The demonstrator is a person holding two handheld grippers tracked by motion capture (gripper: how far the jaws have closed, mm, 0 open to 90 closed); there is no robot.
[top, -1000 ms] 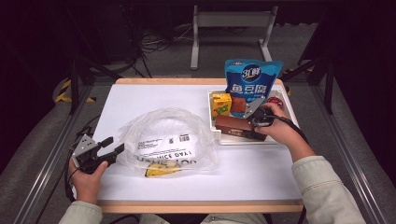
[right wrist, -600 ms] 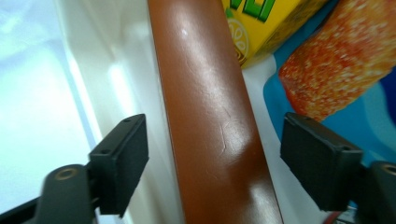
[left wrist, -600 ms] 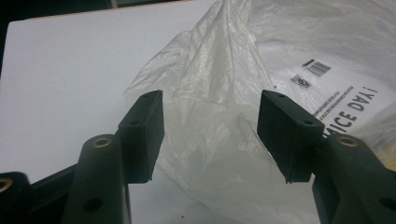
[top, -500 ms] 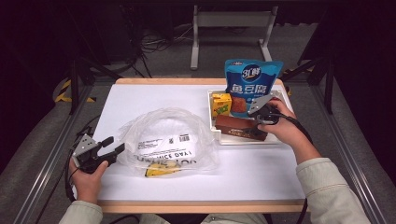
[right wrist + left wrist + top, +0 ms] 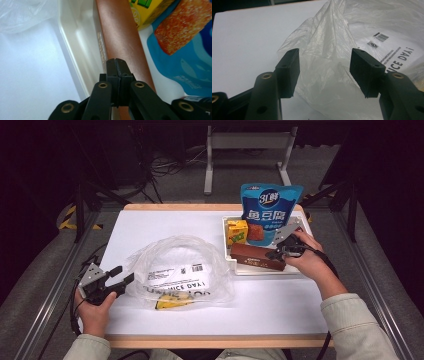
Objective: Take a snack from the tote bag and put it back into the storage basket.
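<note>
A clear plastic bag (image 5: 180, 270) with black print lies on the white table, a yellow item (image 5: 167, 304) inside it. My left gripper (image 5: 122, 274) stands open at the bag's left edge; in the left gripper view the crumpled film (image 5: 329, 37) lies between its spread jaws (image 5: 324, 70) without being pinched. My right gripper (image 5: 272, 254) hovers over the long brown box (image 5: 257, 257) in the white tray (image 5: 260, 271). Its jaws have just been closing and now meet (image 5: 117, 67) with nothing between them, just above the box (image 5: 120, 32).
In the tray (image 5: 75, 37) a yellow carton (image 5: 237, 231) stands behind the brown box, and a blue snack pouch (image 5: 270, 212) leans upright at the back. Table edges run close to both hands; dark floor, cables and a metal stand lie beyond.
The right gripper's jaws have shut, and the hand has shifted slightly over the tray. The left gripper and the bag have stayed where they were.
</note>
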